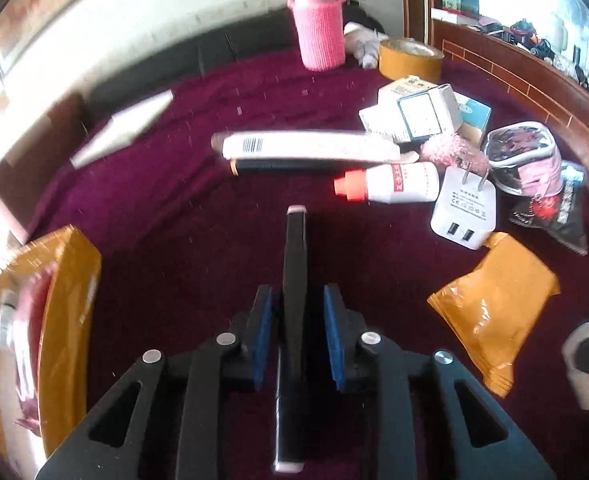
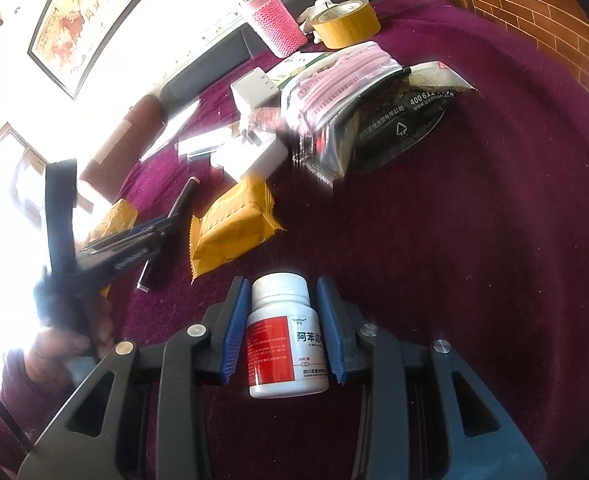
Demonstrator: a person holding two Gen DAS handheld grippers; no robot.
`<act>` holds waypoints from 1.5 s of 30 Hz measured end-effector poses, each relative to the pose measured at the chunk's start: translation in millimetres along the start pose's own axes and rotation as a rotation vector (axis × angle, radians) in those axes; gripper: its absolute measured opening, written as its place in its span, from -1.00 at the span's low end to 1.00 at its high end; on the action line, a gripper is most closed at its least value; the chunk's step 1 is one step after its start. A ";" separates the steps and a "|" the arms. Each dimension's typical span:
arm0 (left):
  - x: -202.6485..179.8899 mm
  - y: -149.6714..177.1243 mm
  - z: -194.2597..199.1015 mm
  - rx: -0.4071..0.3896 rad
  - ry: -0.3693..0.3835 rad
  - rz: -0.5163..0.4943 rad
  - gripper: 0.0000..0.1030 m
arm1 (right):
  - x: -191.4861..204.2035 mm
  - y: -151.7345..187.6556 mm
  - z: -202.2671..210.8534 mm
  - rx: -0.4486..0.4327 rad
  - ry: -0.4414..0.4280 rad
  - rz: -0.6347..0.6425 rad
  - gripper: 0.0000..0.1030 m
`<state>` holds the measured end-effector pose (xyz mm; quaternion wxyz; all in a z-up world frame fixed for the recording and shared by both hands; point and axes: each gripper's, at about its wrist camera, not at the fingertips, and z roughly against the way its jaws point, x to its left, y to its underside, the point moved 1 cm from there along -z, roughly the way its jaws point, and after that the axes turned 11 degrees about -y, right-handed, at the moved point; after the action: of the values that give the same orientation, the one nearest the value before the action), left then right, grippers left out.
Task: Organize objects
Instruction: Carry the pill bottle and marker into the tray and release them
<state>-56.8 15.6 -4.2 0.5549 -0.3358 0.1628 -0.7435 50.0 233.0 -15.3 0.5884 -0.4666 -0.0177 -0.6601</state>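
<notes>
In the left wrist view my left gripper [image 1: 298, 312] is shut on a slim black stick with pale ends [image 1: 294, 256], which runs lengthwise between the blue pads above the maroon cloth [image 1: 198, 208]. The right wrist view shows the same stick [image 2: 182, 200] in that gripper [image 2: 162, 228] at the left, held by a person's hand. My right gripper [image 2: 283, 320] is shut on a white pill bottle with a red label [image 2: 282, 332], cap pointing away. That bottle [image 1: 586, 364] also shows at the lower right edge of the left wrist view.
Ahead of the left gripper lie a long white box [image 1: 306, 146], a white bottle with an orange cap [image 1: 390, 182], a USB charger [image 1: 464, 208], small boxes [image 1: 418, 112], a pink pouch [image 1: 522, 156] and yellow packets [image 1: 494, 308]. A pink-sleeved bottle [image 1: 320, 32] and a tape roll [image 1: 410, 58] stand at the back.
</notes>
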 end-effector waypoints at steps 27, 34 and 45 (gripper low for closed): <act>224.4 74.3 88.0 -0.028 0.240 0.371 -0.77 | 147.1 6.9 -18.2 0.095 0.000 0.185 -0.38; 315.3 88.6 45.3 0.066 0.018 0.390 -0.77 | 234.2 -1.2 -98.6 0.247 -0.183 0.202 -0.38; 361.7 106.6 -40.6 0.229 0.007 0.465 -0.77 | 319.5 -2.6 -287.9 0.455 -0.240 0.092 -0.37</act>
<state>-65.6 -362.9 16.2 0.7449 -0.2217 0.1522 -0.6106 -82.6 -173.9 27.2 0.7015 -0.3974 -0.2141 -0.5515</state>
